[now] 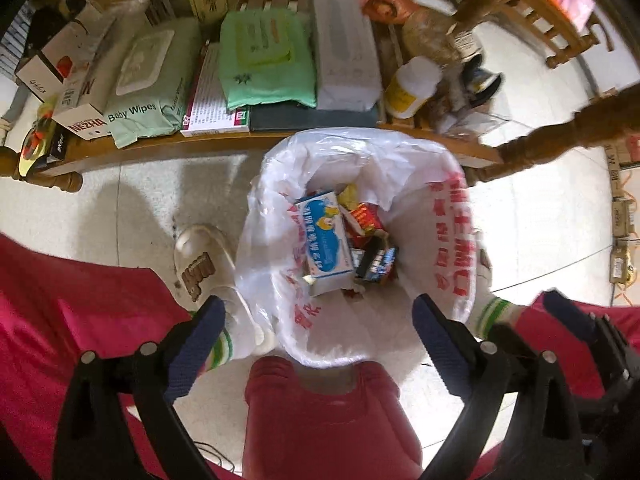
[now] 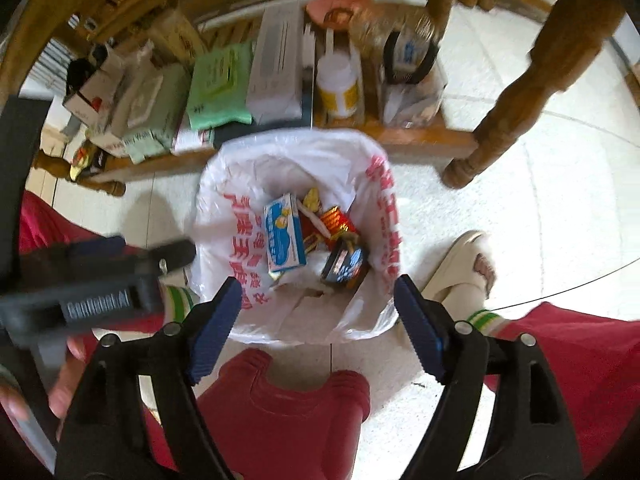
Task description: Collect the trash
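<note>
A bin lined with a white plastic bag with red print (image 1: 448, 280) (image 2: 224, 220) stands on the floor below me. Inside lie a blue and white carton (image 1: 324, 236) (image 2: 282, 234), red wrappers (image 1: 362, 216) (image 2: 336, 220) and a dark blue packet (image 1: 374, 262) (image 2: 344, 266). My left gripper (image 1: 318, 320) is open and empty above the bin's near rim. My right gripper (image 2: 318, 312) is open and empty above the same rim. The left gripper also shows blurred in the right wrist view (image 2: 120, 272), and the right gripper's fingers (image 1: 568, 316) show in the left wrist view.
A low wooden shelf (image 1: 160, 148) behind the bin holds baby wipes (image 1: 140, 84), a green pack (image 1: 264, 60), a white box (image 1: 344, 40) and a yellow-labelled bottle (image 1: 412, 88). A wooden table leg (image 2: 516, 92) stands right. A red stool (image 1: 320, 420) and the person's slippered feet (image 1: 204, 264) (image 2: 468, 264) flank the bin.
</note>
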The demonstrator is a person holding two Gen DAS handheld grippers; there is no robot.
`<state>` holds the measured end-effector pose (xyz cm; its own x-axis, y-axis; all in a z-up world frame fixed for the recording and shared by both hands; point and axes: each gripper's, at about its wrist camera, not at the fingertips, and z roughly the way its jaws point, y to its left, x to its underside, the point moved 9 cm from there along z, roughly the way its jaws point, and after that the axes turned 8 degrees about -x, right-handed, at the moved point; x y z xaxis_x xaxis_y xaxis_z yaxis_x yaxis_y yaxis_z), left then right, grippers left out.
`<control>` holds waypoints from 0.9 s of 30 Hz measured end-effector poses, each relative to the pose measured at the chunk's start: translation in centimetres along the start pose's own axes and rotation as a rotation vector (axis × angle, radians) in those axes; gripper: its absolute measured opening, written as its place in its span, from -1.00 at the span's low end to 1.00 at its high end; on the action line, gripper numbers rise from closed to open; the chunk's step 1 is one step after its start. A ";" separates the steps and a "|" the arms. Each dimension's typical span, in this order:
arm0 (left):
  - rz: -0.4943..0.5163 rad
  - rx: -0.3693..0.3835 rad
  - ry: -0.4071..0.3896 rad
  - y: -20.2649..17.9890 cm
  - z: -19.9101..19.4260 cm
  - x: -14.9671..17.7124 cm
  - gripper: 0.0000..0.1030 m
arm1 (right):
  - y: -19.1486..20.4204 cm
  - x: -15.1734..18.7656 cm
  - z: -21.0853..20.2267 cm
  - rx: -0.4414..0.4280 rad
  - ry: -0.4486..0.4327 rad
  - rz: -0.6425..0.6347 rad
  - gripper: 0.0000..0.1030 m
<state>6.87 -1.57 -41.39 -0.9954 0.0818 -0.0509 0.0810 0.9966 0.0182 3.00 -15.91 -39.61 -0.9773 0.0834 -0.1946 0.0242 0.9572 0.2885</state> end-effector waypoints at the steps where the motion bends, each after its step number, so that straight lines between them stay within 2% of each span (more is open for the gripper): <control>1: -0.014 0.008 -0.010 0.1 -0.6 0.2 0.79 | 0.3 0.0 -0.9 0.026 -0.023 -0.019 0.57; 3: -0.023 0.029 -0.018 0.2 -1.9 0.8 0.79 | 0.6 0.1 -2.3 0.071 -0.066 -0.042 0.62; 9: -0.018 -0.010 -0.177 0.8 -7.7 1.1 0.79 | 1.0 0.2 -8.6 0.163 -0.223 -0.051 0.72; 13: -0.003 -0.057 -0.369 1.0 -14.2 0.9 0.79 | 1.7 0.0 -14.3 0.178 -0.360 -0.048 0.72; 16: 0.014 -0.108 -0.531 0.5 -19.9 0.9 0.79 | 3.5 -0.4 -20.1 0.177 -0.516 -0.080 0.87; 19: 0.022 -0.147 -0.670 0.0 -25.2 1.4 0.79 | 5.5 -0.4 -26.0 0.193 -0.684 -0.113 0.87; 21: 0.005 -0.173 -0.731 0.2 -27.8 1.8 0.80 | 6.3 -0.2 -29.1 0.212 -0.762 -0.118 0.87; 25: -0.023 -0.117 -0.813 0.1 -32.4 3.4 0.83 | 6.5 0.7 -33.0 0.203 -0.847 -0.082 0.87; 27: -0.031 -0.128 -0.855 0.1 -34.1 4.2 0.84 | 6.7 1.4 -34.6 0.189 -0.883 -0.071 0.87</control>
<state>0.89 -1.62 -7.51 -0.6120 0.0885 -0.7859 -0.0034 0.9934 0.1145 -5.49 -18.95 -5.53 -0.4627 0.1303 -0.8769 0.0807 0.9912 0.1047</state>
